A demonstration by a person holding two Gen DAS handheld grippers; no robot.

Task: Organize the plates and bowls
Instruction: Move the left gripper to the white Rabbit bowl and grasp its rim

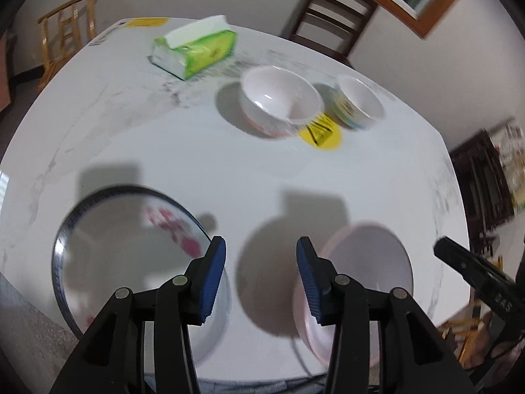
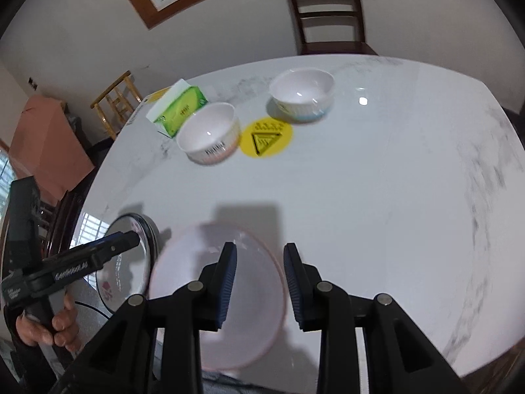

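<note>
1. Two plates lie at the bottom of both frames on the white worktop point(image 1: 262, 170): a dark-rimmed plate point(image 1: 131, 249) lower left, a pink-rimmed plate point(image 2: 216, 292) beside it.
2. Two bowls sit in the upper middle: a large bowl point(image 1: 279, 100) and a small bowl point(image 1: 359, 101).
3. Left fingers point(image 1: 216, 275) are spread, empty, between the plates.
4. Right fingers point(image 2: 229, 279) are spread, empty, straddling the pink-rimmed plate's right rim from above.
</note>
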